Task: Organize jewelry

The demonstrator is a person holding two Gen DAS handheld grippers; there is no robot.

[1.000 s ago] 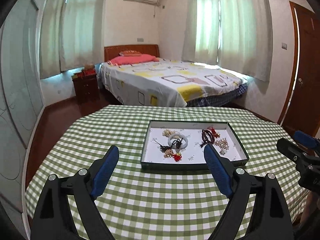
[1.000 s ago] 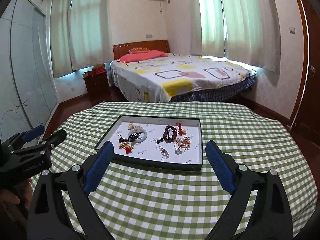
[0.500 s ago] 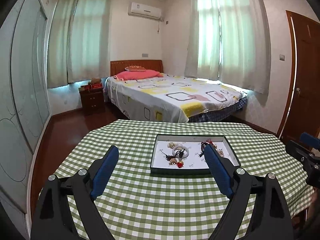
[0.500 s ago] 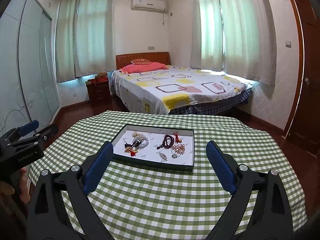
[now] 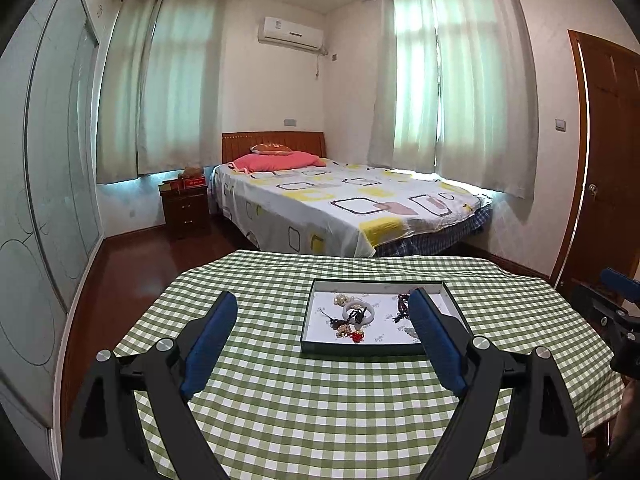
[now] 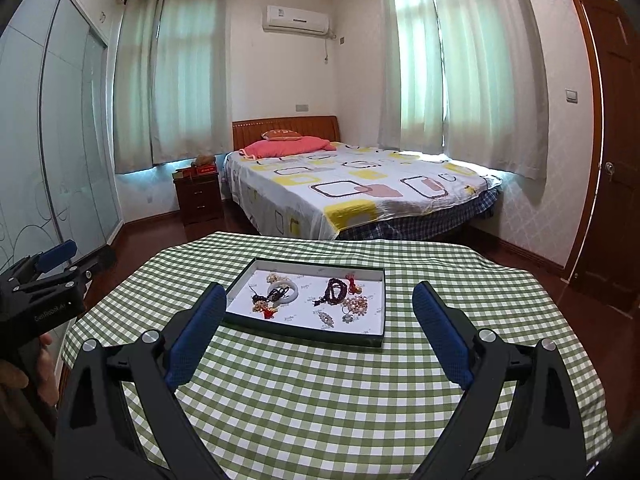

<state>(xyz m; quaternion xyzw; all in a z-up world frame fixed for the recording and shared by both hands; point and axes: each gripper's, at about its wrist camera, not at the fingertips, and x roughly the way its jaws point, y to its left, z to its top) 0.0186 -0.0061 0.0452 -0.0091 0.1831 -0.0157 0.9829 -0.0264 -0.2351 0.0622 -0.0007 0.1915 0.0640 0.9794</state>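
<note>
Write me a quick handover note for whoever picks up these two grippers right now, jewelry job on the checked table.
Left hand-held gripper: open, empty, held above the near side of the table.
Right hand-held gripper: open, empty, beside it.
Things: all the jewelry lies in the shallow tray in the middle of the table: white bangle and a small tangle at the left, dark bead string and pale bead cluster at the right.
Done: nothing visibly sorted yet.
Left: all of the sorting.

Bedroom — bed, nightstand, 2 curtained windows, wooden door, reddish floor.
</note>
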